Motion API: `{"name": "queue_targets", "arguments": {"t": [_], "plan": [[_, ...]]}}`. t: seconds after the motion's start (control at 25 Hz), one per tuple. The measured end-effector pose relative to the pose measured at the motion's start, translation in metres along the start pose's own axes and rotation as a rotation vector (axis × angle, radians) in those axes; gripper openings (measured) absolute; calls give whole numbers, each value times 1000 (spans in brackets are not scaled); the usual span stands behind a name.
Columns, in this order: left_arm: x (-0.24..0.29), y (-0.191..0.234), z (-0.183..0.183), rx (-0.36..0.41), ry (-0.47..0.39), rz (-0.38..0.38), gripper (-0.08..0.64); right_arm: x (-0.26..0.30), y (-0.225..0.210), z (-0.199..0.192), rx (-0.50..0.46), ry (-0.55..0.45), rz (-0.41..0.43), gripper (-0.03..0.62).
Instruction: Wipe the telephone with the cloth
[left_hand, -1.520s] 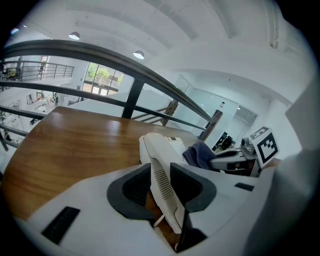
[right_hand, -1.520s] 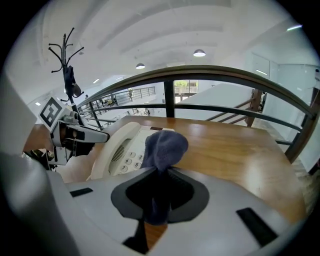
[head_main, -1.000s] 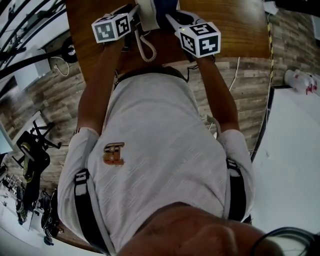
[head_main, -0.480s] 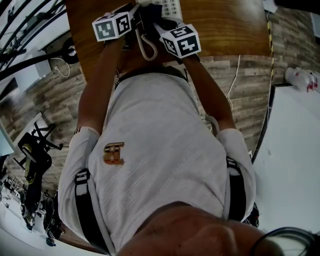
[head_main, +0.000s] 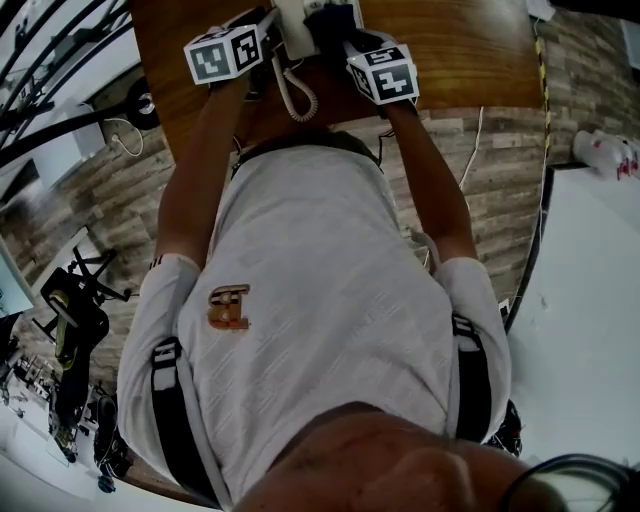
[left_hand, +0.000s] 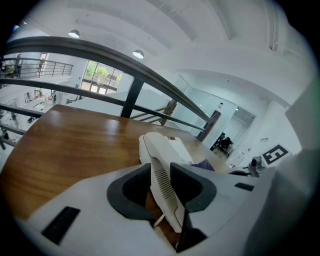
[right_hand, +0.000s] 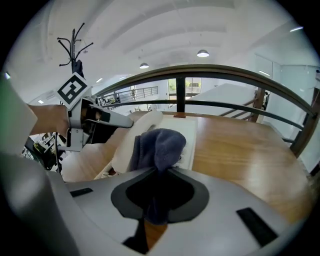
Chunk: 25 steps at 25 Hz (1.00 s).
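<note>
The right gripper (right_hand: 159, 172) is being moved back out to the right and a little farther up the table (head_main: 450, 50) than half a second ago, when it was pulled in to the left. Its marker cube (head_main: 383, 72) is now being seen sideways between the two spots where it was before. The cloth (right_hand: 157, 142) is being carried along over the telephone (right_hand: 189, 135), and the buttons that were showing at the top of the head view half a second ago are now being hidden under it.
</note>
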<state>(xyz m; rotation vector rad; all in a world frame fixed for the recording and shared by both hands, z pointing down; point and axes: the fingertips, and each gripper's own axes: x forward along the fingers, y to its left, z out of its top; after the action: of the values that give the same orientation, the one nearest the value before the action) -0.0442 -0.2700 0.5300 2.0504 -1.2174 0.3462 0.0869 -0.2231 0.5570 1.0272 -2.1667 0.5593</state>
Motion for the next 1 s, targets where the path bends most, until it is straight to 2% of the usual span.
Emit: {"name": "queue_targets", "arguments": {"t": [0.4, 0.6, 0.76, 1.0], "plan": [[-1, 1, -1, 2, 5, -4, 127, -19, -52, -19, 47, 4, -95, 60], [-2, 3, -2, 25, 18, 13, 127, -38, -60, -16, 73, -5, -123, 60], [-9, 0, 0, 31, 6, -2, 127, -54, -56, 3, 72, -65, -111, 60], [-33, -13, 27, 51, -92, -34, 120, -74, -36, 53, 77, -205, -54, 60]]}}
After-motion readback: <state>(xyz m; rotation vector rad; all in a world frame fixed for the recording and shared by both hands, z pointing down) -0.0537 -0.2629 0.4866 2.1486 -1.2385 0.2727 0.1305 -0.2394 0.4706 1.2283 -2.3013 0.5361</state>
